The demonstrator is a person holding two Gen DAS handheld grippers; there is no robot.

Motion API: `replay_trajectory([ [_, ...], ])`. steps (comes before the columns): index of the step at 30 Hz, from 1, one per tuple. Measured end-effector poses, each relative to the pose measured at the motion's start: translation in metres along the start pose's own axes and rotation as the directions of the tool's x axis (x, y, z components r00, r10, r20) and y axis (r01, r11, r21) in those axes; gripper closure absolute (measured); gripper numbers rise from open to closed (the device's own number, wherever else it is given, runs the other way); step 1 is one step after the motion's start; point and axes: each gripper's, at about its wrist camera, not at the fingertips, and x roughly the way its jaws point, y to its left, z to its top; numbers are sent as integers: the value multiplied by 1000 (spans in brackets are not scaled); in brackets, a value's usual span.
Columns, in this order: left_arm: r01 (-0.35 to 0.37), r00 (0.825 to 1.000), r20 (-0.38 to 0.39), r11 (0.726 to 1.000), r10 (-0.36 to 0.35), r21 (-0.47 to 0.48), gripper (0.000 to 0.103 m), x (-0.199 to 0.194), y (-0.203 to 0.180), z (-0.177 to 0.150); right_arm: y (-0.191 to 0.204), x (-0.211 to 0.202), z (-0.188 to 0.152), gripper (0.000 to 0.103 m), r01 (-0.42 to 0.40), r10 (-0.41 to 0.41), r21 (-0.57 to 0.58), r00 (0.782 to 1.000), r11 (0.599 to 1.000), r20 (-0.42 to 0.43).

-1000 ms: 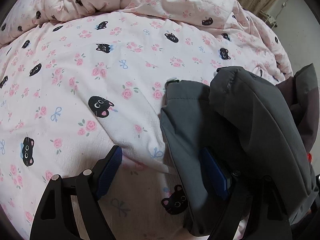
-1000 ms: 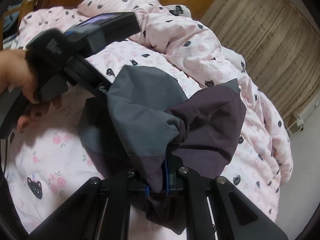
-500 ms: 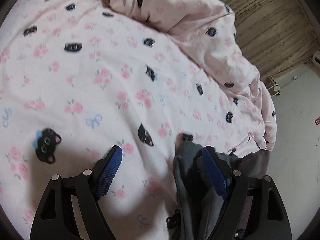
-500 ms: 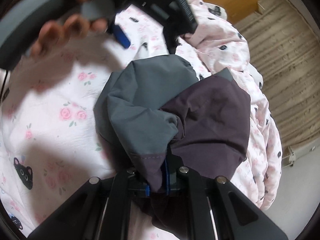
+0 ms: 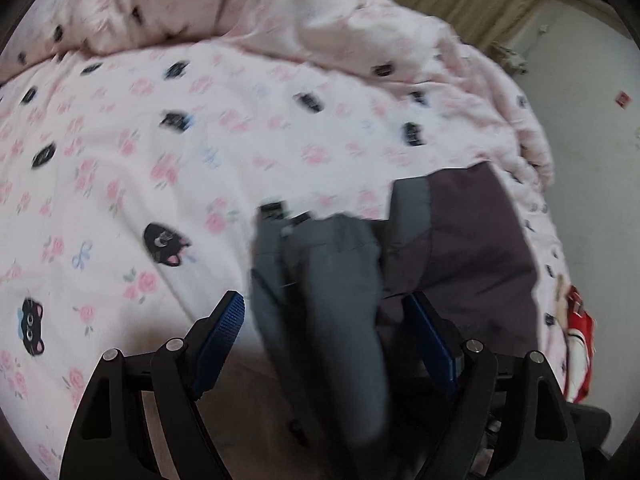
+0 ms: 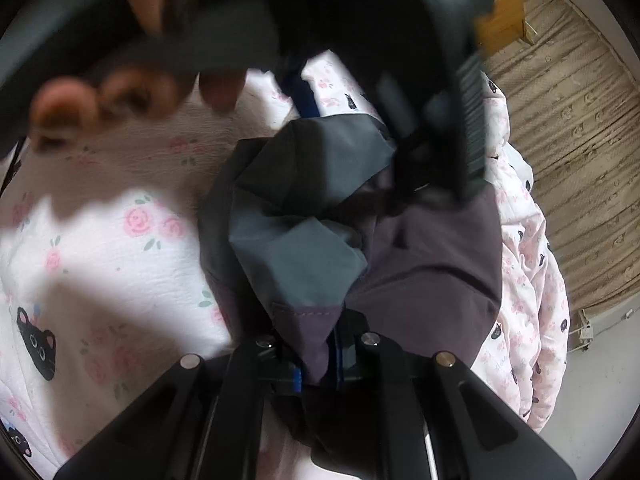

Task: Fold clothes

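Observation:
A grey and purple garment (image 5: 332, 280) lies bunched on the bed. My left gripper (image 5: 324, 304) hangs over it, open wide. A grey fold sits between its blue pads (image 5: 224, 328), and the left pad stands clear of the cloth. In the right wrist view my right gripper (image 6: 320, 356) is shut on the garment's (image 6: 304, 240) purple hem at the near edge. A hand (image 6: 120, 96) holds the left tool's black body (image 6: 360, 20), blurred, above the far side of the cloth. The picture is blurred in both views.
The pink bedsheet (image 5: 160, 140) printed with cats and roses spreads to the left. A bunched duvet (image 5: 320, 20) lies at the back. A red item (image 5: 580, 320) sits at the bed's right edge. Wooden floor (image 6: 568, 120) and a wooden cabinet (image 6: 500, 12) lie beyond.
My left gripper swung away over the bed, then came back over the garment, a grey fold now between its jaws. My right gripper rolled and sank with the hem still gripped.

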Motion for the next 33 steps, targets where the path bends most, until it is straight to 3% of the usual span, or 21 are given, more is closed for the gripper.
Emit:
replay_trajectory([
  [2, -4, 1000, -13, 1000, 4, -24, 23, 4, 6, -2, 2, -2, -1, 89, 0, 0, -9, 1000, 1000, 11],
  [5, -37, 999, -14, 999, 37, 14, 23, 5, 2, -5, 1, -8, -3, 89, -13, 13, -11, 999, 1000, 29],
  [8, -53, 998, -13, 998, 54, 30, 23, 5, -1, -6, -16, -20, -11, 87, -123, 120, 44, 991, 991, 66],
  [10, -50, 999, -16, 999, 50, 19, 23, 7, 1, -6, -37, -32, -19, 85, -246, 234, 103, 966, 964, 113],
  [13, -59, 998, -21, 998, 59, 10, 23, 8, 4, -5, -80, -46, -30, 89, -395, 350, 220, 911, 892, 218],
  [16, -60, 998, -24, 998, 60, 8, 23, 9, 3, -5, -135, -51, -41, 89, -464, 349, 378, 875, 801, 335],
  [20, -62, 998, -22, 998, 63, 11, 23, 9, 3, -6, -179, -34, -39, 89, -449, 298, 530, 889, 719, 348],
  [27, -62, 998, -23, 998, 62, 22, 23, 10, 5, -7, -196, 32, -24, 88, -368, 326, 644, 926, 671, 190],
  [29, -66, 997, -25, 997, 67, 28, 23, 11, 5, -8, -192, 47, -34, 89, -359, 354, 676, 923, 644, 154],
  [33, -81, 996, -29, 995, 82, 50, 23, 13, 4, -10, -182, 72, -53, 89, -380, 431, 731, 893, 566, 130],
])
